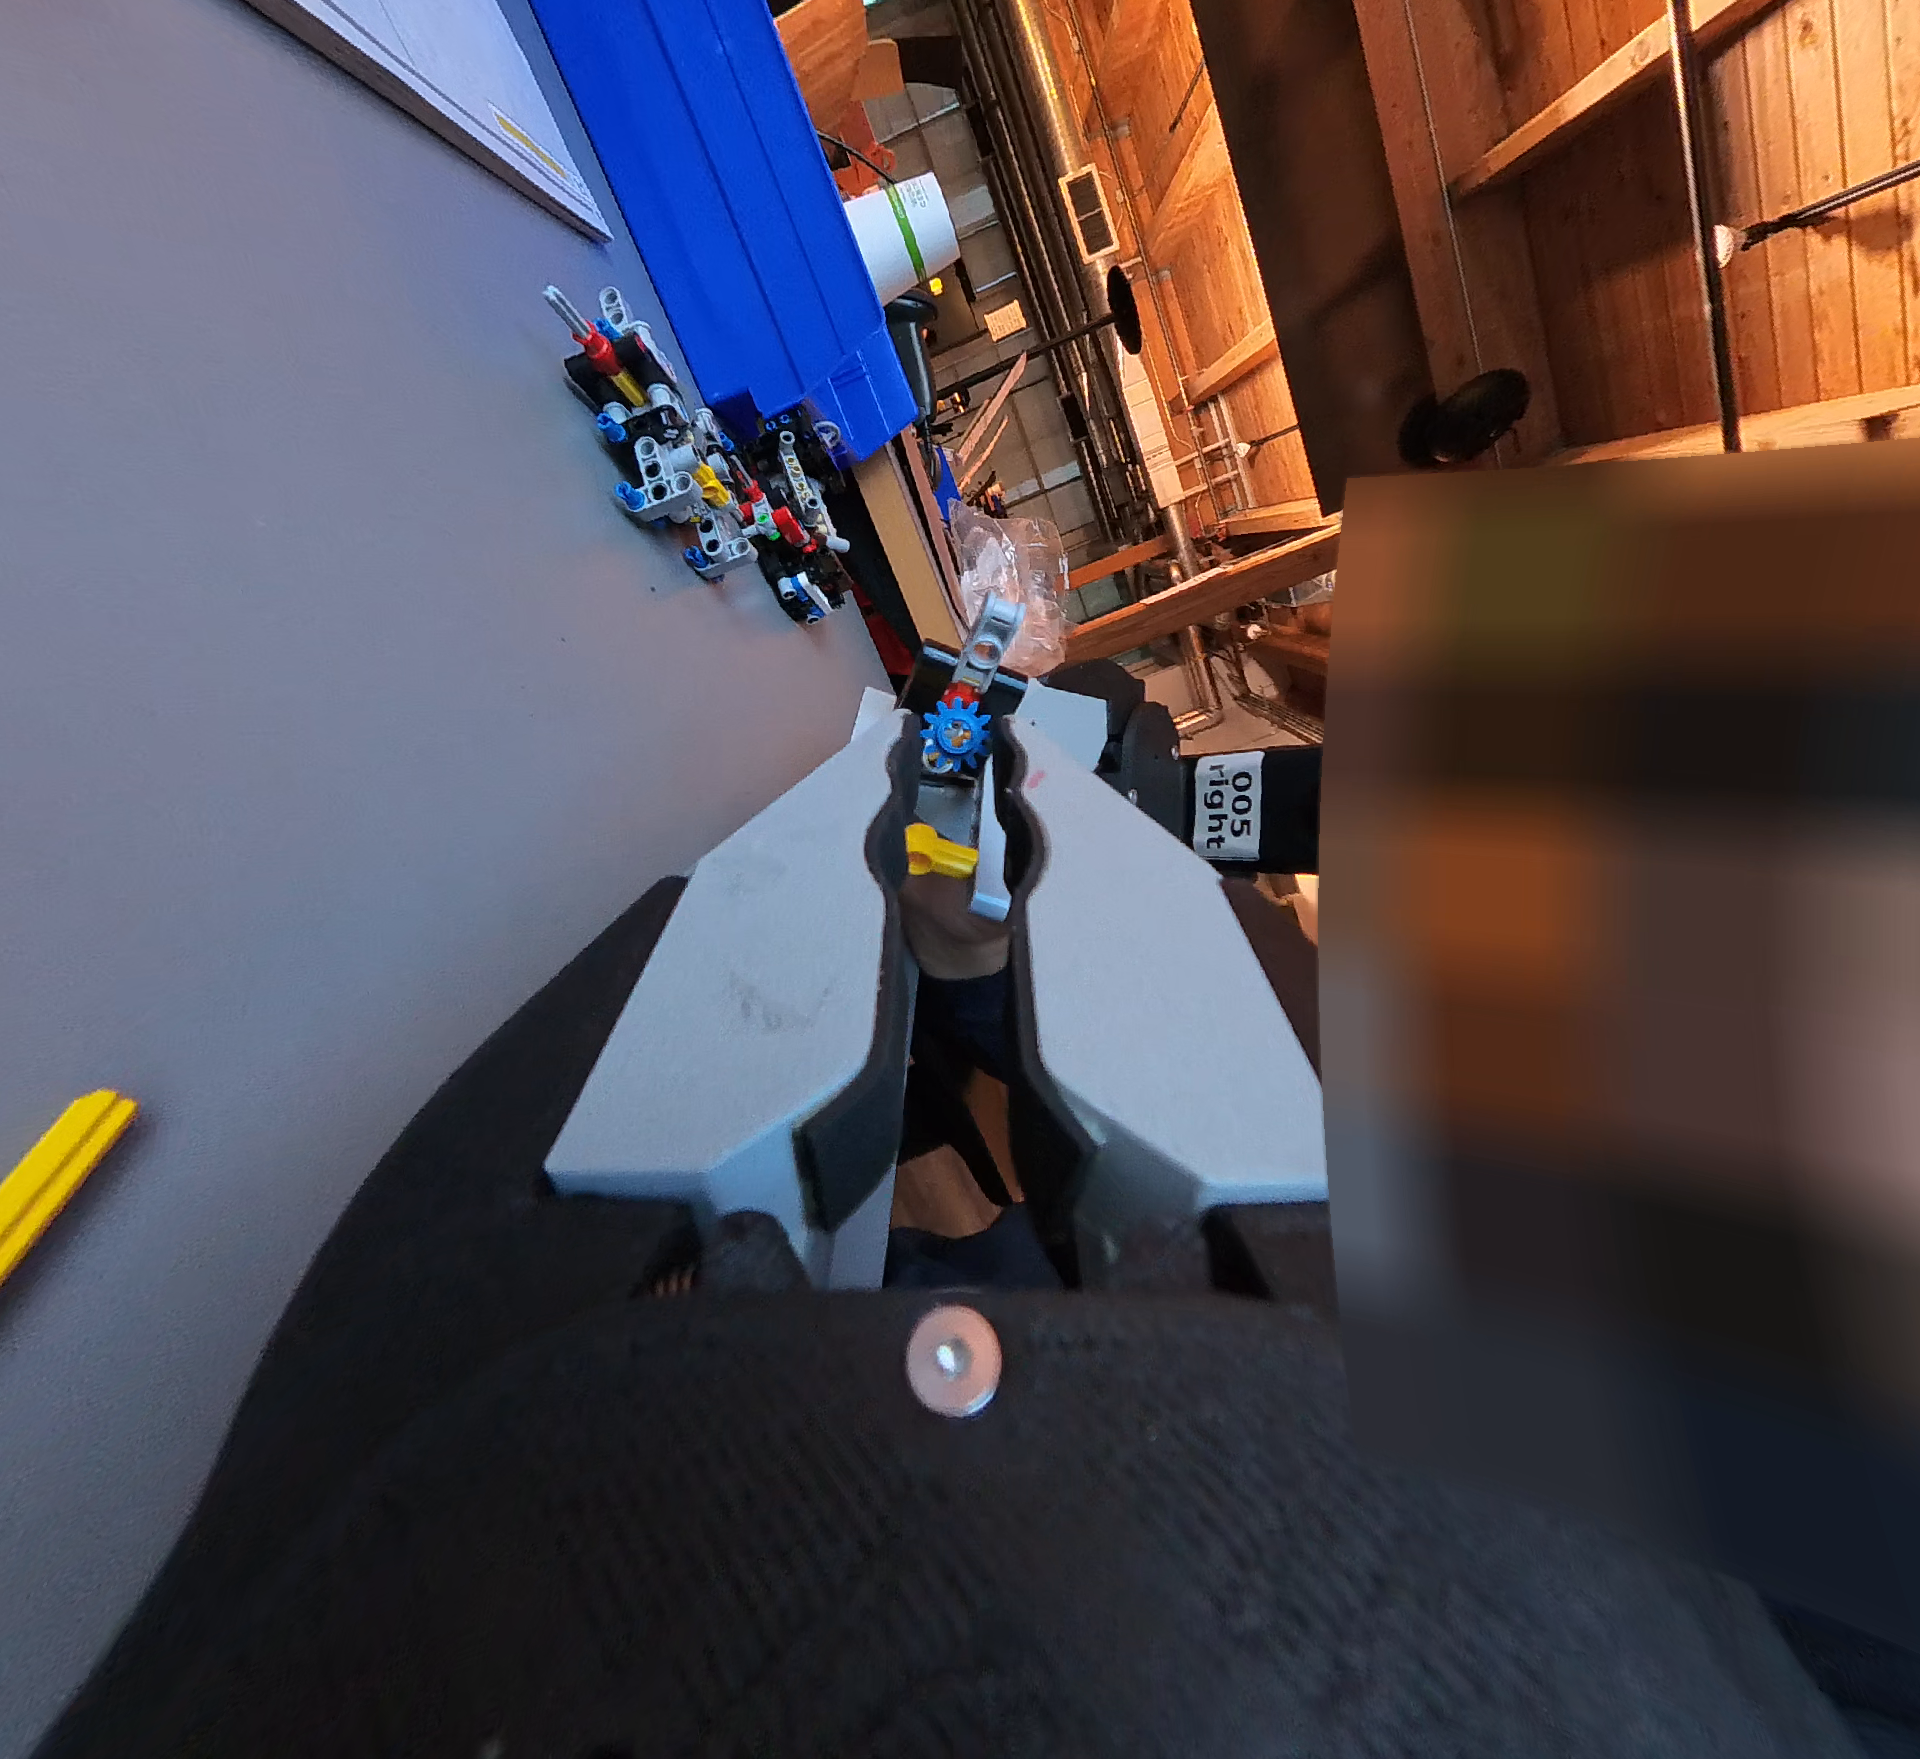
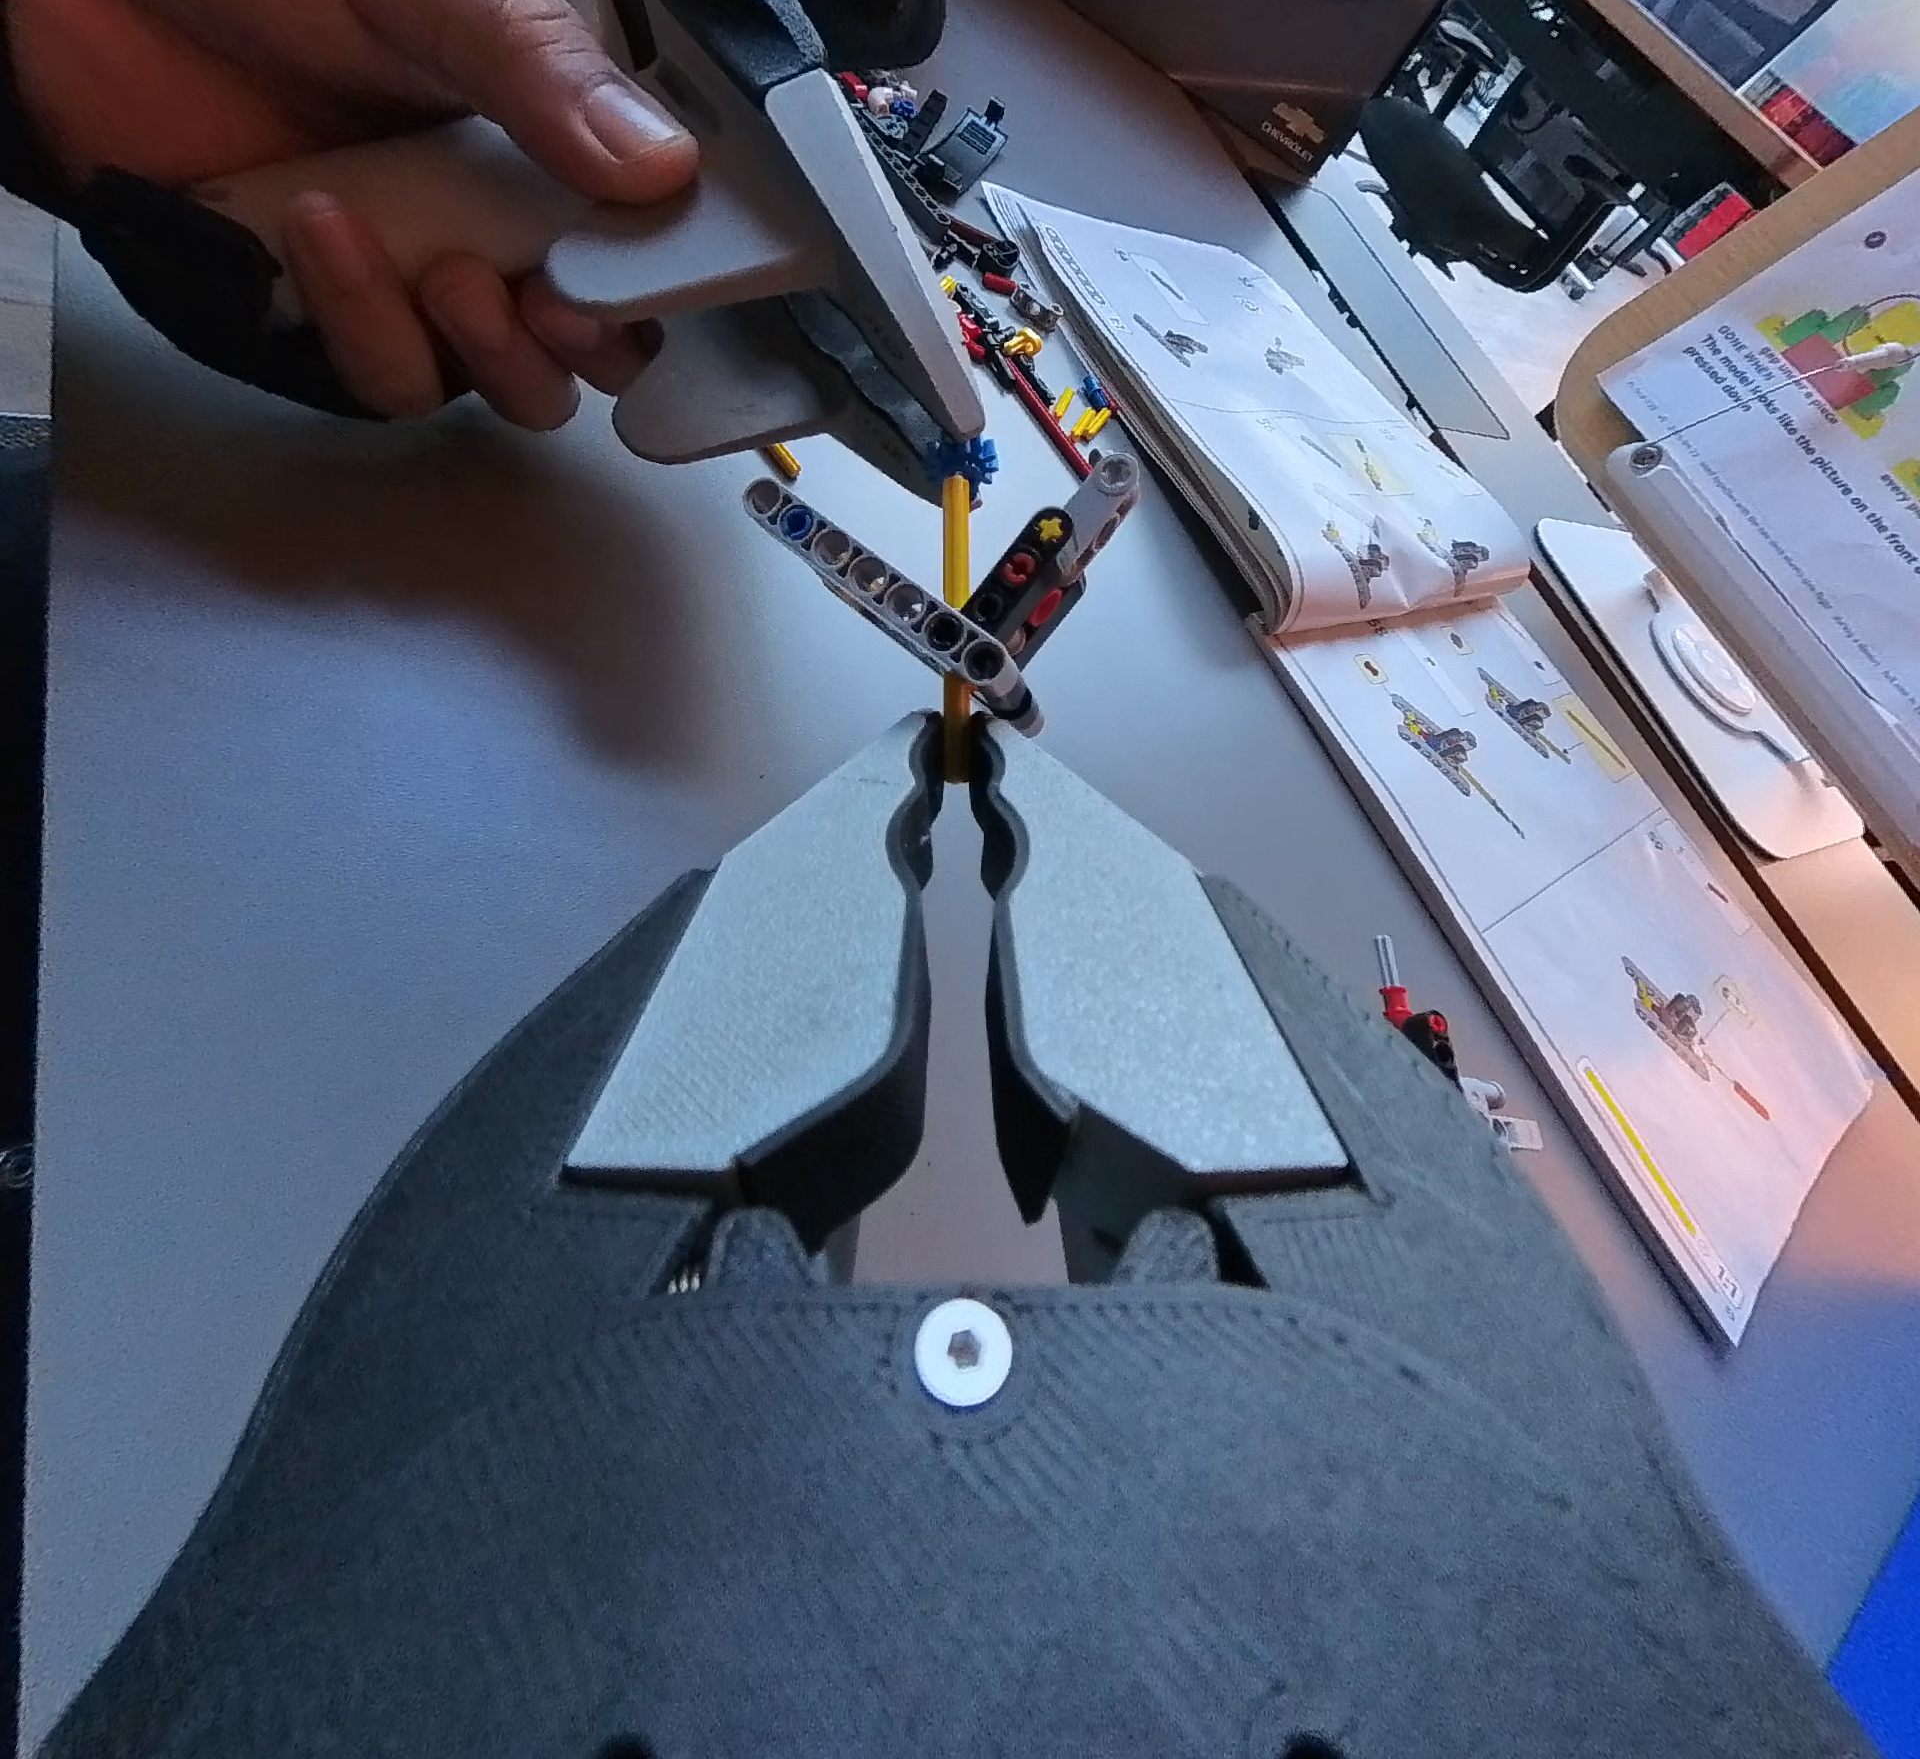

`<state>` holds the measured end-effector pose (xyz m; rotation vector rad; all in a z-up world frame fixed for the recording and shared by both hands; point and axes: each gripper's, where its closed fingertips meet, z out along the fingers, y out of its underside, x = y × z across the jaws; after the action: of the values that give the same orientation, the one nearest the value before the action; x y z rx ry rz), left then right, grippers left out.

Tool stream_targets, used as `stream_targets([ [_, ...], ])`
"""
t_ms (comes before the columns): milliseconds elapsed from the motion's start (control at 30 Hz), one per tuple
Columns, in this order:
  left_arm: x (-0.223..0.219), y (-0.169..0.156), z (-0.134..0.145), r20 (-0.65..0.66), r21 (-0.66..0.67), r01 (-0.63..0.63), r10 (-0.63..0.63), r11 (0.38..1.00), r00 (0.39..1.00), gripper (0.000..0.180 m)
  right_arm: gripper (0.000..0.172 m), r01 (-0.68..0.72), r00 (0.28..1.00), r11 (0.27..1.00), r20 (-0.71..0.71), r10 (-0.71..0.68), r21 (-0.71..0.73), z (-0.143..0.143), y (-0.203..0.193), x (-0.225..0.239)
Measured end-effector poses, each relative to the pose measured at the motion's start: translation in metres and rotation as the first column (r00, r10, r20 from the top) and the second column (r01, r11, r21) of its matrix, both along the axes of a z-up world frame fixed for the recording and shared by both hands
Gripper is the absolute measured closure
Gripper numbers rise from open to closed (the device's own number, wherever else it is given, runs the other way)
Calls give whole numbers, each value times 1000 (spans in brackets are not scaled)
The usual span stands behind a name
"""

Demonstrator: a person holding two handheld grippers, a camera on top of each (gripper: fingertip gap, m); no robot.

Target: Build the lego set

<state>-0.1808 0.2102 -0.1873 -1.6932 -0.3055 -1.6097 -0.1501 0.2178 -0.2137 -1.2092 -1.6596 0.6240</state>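
My left gripper (image 1: 948, 753) is shut on a small brick assembly: a blue gear (image 1: 954, 733) sits at the fingertips, with a grey beam (image 1: 987, 639) above it and a yellow pin (image 1: 935, 852) between the pads. My right gripper (image 2: 958, 733) is shut on the lower end of a yellow axle (image 2: 956, 566). The axle runs up to the blue gear (image 2: 961, 459) at the left gripper's tips (image 2: 951, 442). A grey holed beam (image 2: 883, 592) and a black beam with red pins (image 2: 1023, 577) hang on the assembly. A hand (image 2: 364, 99) holds the left gripper.
An open instruction booklet (image 2: 1455, 670) lies on the grey table (image 2: 312, 774) to the right, with loose pieces (image 2: 997, 307) behind it. A blue bin (image 1: 707, 130), a pile of built parts (image 1: 707, 483) and a yellow piece (image 1: 52, 1179) show in the left wrist view. Spacing between my two grippers at the tips: around 5 centimeters.
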Motion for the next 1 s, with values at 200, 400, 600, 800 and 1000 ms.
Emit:
stream_targets([
  [200, -1, 0, 0, -4, -4, -6, 6, 1000, 1000, 170, 171, 3, 1000, 1000, 7, -3, 5, -1, 1, 0],
  [400, -1, 0, -1, -6, -9, -5, 5, 1000, 1000, 170, 171, 2, 1000, 1000, 12, -2, -2, -3, 0, -1],
  [600, 1, 0, -1, -11, -9, -3, 2, 1000, 1000, 170, 171, 2, 1000, 1000, 16, -2, -5, -3, 0, -1],
  [800, 1, 0, -3, -27, -13, -5, 5, 1000, 1000, 170, 170, 0, 1000, 1000, 18, 0, -15, -4, 0, -1],
  [1000, 2, -1, -4, -25, -16, -5, 4, 1000, 1000, 170, 170, 2, 1000, 1000, 24, -1, -16, -5, 1, 0],
])
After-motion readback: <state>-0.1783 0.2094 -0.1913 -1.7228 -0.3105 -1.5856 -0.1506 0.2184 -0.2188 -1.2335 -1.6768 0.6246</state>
